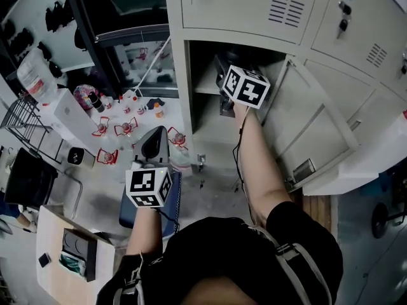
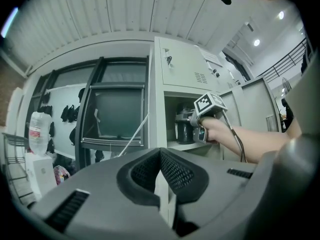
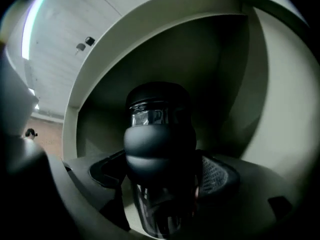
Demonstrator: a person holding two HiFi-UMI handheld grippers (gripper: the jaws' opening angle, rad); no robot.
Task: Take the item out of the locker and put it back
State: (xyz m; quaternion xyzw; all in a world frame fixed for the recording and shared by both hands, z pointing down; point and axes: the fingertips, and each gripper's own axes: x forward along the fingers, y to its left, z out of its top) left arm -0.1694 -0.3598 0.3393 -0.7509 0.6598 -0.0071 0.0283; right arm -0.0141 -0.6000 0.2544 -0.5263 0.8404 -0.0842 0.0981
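Note:
An open grey locker faces me, with its door swung out to the right. My right gripper reaches inside at the level of the inner shelf. In the right gripper view a dark see-through bottle with a black lid and a black band stands upright between the jaws, and my right gripper is shut on it. From the left gripper view the bottle shows just past the right gripper. Outside the locker, low at the left, my left gripper is shut and holds nothing.
Closed locker doors sit above and to the right. Small bottles and red-marked items litter the floor left of the locker, beside a white box and a wire rack. A wooden table stands at the lower left.

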